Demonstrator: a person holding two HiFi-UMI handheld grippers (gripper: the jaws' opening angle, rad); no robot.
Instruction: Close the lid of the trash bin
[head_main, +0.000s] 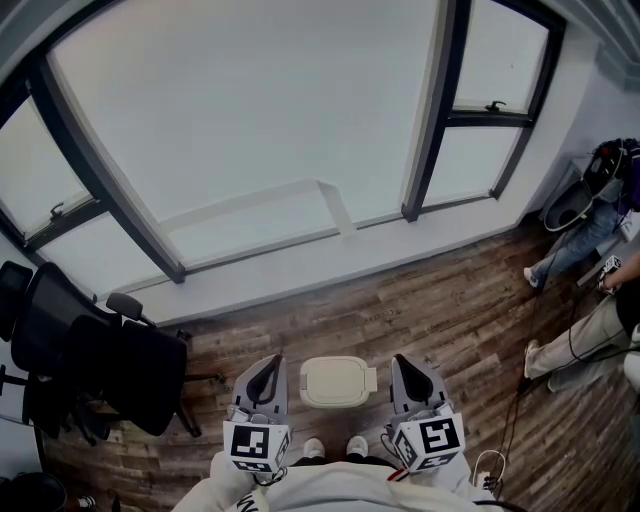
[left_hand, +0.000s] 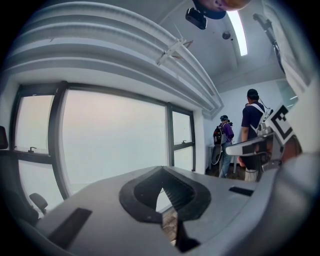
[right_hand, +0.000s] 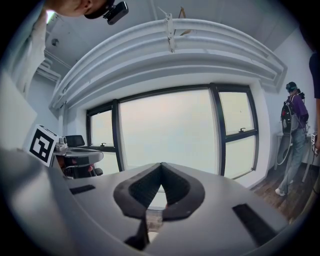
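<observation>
A small cream trash bin (head_main: 338, 382) stands on the wood floor just ahead of my feet. Its lid lies flat on top, seen from above. My left gripper (head_main: 266, 368) hangs to the left of the bin and my right gripper (head_main: 409, 363) to its right, both apart from it and above floor level. In the left gripper view the left gripper (left_hand: 162, 171) has its jaws meeting at the tip with nothing between them. The right gripper (right_hand: 161, 166) looks the same in its own view. Both gripper views point at the window; the bin is not in them.
A black office chair (head_main: 110, 370) stands at the left by the window wall (head_main: 300, 150). Two people (head_main: 590, 290) are at the far right, also standing by the wall as people (left_hand: 235, 145). A cable (head_main: 520, 400) runs over the floor on the right.
</observation>
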